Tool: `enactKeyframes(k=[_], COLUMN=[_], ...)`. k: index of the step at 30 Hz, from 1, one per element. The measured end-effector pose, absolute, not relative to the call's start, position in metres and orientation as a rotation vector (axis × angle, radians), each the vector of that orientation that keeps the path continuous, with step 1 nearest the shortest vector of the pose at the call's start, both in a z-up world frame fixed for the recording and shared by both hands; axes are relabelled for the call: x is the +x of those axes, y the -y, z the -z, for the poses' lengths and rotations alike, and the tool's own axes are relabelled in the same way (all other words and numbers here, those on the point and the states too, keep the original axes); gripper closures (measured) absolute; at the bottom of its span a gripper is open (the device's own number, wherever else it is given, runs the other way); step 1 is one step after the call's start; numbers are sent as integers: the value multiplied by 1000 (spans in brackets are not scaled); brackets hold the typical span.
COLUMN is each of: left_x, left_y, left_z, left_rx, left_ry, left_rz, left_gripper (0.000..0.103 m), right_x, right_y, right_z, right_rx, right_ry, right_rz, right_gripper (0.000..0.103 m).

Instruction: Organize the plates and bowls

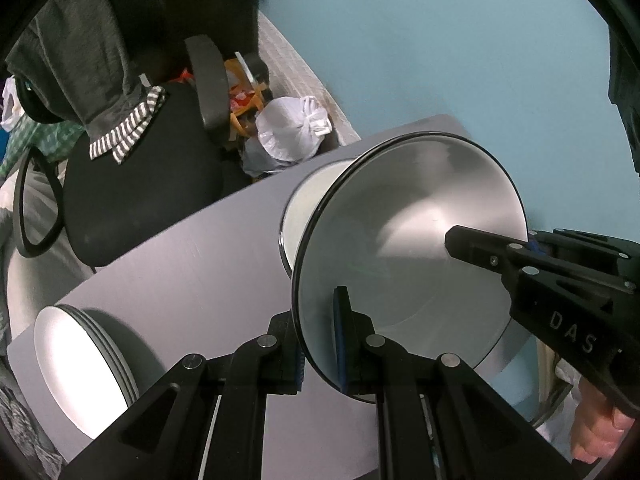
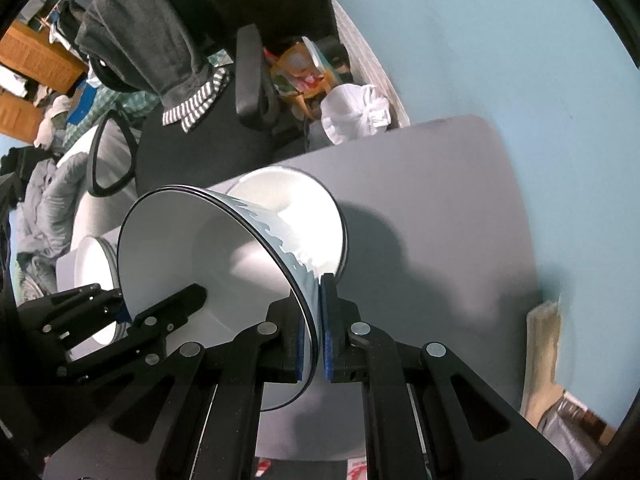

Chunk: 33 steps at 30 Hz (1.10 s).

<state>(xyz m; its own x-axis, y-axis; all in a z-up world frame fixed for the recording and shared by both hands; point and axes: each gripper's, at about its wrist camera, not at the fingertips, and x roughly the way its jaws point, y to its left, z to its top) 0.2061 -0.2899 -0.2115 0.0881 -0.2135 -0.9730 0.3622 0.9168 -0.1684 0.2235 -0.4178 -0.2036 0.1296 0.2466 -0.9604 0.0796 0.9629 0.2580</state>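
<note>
Both grippers hold one white bowl (image 1: 408,240) with a dark rim and a blue wave pattern on its outside (image 2: 276,240), lifted above the grey table (image 1: 192,264). My left gripper (image 1: 320,344) is shut on its near rim. My right gripper (image 2: 316,340) is shut on the opposite rim; it also shows in the left wrist view (image 1: 480,248). My left gripper shows in the right wrist view (image 2: 176,304). A second white bowl (image 2: 304,216) stands on the table just behind the held one. A stack of white plates (image 1: 80,364) sits at the table's left end.
A black office chair (image 1: 140,196) with grey and striped clothes over it stands beyond the table. A white plastic bag (image 1: 292,128) and clutter lie on the floor by the light-blue wall (image 1: 440,40). A cardboard piece (image 2: 544,352) leans at the table's right.
</note>
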Motion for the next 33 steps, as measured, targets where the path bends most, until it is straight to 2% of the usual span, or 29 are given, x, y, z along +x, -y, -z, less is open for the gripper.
enactKeyframes(k=[33], left_x=[243], left_y=[303], left_z=[247], left_rx=[203], left_ry=[-1548], left_rz=[356], left_gripper=[91], right_x=[260], right_y=[423], right_z=[233], right_rx=[280], right_ry=[-1560], right_rz=[-118], right_gripper=[96])
